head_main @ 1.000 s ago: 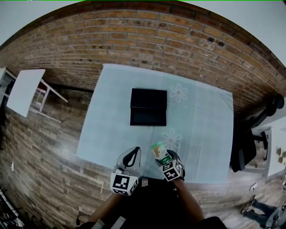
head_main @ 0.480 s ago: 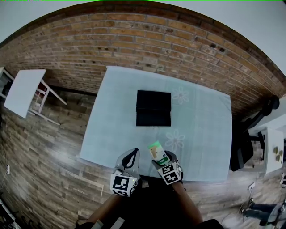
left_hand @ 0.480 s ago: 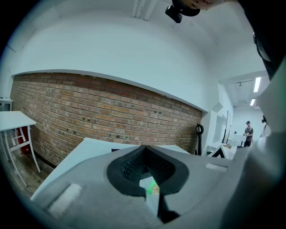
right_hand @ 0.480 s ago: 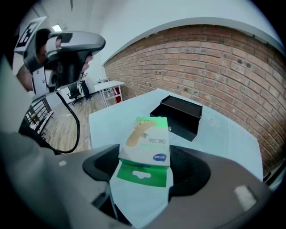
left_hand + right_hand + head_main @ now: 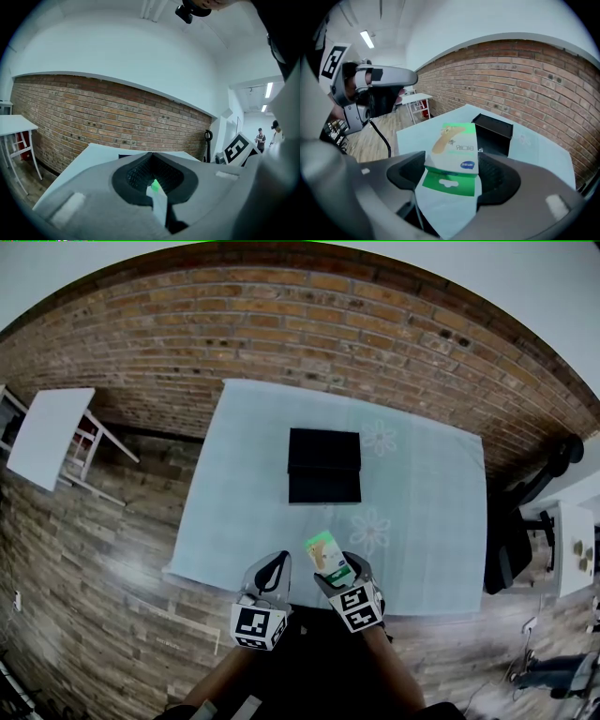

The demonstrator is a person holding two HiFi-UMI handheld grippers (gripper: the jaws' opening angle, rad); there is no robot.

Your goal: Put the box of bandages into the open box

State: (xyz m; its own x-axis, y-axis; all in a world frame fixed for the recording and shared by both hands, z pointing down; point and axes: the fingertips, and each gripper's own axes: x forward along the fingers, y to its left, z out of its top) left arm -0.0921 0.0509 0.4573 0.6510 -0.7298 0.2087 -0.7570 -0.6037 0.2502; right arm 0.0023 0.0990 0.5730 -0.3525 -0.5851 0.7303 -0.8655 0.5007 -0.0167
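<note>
Over table (image 5: 422, 521), right claw (image 5: 452, 180) clasping bandage box (image 5: 457, 140)

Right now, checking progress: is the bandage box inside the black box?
Out: the bandage box is clamped in the right tool, short of the black box.

We hold the box of bandages (image 5: 322, 549) between our right tongs (image 5: 330, 568), above the near edge of the worktop (image 5: 422, 521). Our left tongs (image 5: 274, 570) hang just left of them. The open box (image 5: 324, 466) sits on the worktop ahead of both tongs, well apart. A side table (image 5: 47, 432) stands far left of the left tongs.
</note>
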